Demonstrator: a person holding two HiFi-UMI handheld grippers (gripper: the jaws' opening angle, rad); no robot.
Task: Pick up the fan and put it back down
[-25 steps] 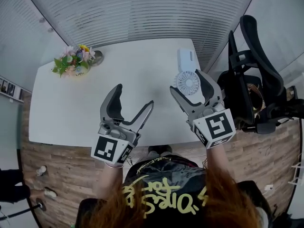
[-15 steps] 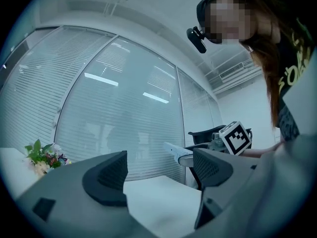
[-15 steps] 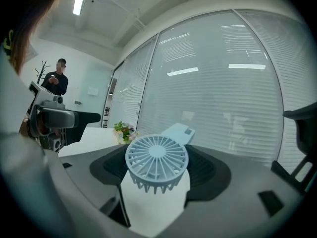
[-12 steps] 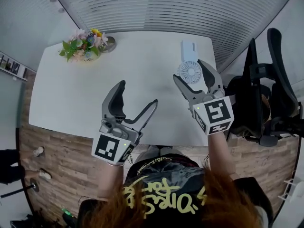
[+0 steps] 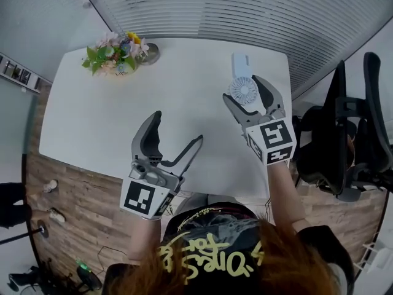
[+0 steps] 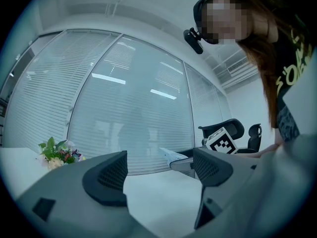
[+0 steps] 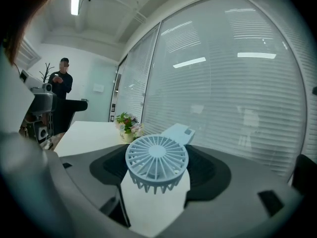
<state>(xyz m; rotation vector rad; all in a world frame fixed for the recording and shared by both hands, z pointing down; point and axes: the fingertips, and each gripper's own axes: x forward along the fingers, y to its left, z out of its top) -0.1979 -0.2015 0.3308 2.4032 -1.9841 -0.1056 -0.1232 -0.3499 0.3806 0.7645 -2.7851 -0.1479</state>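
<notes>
Nearest the head camera, the two marker cubes face upward: one on the left gripper (image 5: 177,128), one on the right gripper (image 5: 244,94); both grippers are held over the near half of the white table (image 5: 98,121). Left gripper: jaws spread wide, nothing between them; in the left gripper view (image 6: 159,170) only bare tabletop shows between the two dark pads (image 6: 106,175). Right gripper: jaws closed part-way onto the fan (image 5: 242,86), one pad on each side of the round grille head; in the right gripper view (image 7: 157,176) the pale blue grille of the fan (image 7: 156,160) sits between the dark pads, face up, with its flat handle pointing away from the camera. Fan position: over the right side of the table, toward the far edge; in the left gripper view the handle (image 6: 172,155) shows against the blinds above the table line, so the fan appears clear of the surface – contact with the tabletop cannot be confirmed from the head view. Further out, a bunch of flowers (image 5: 113,48) stands at the far left corner of the table, well apart from both grippers; a black office chair (image 5: 350,134) stands beside the table's right edge; slatted blinds (image 5: 245,11) – behind glass – close off the far side.
</notes>
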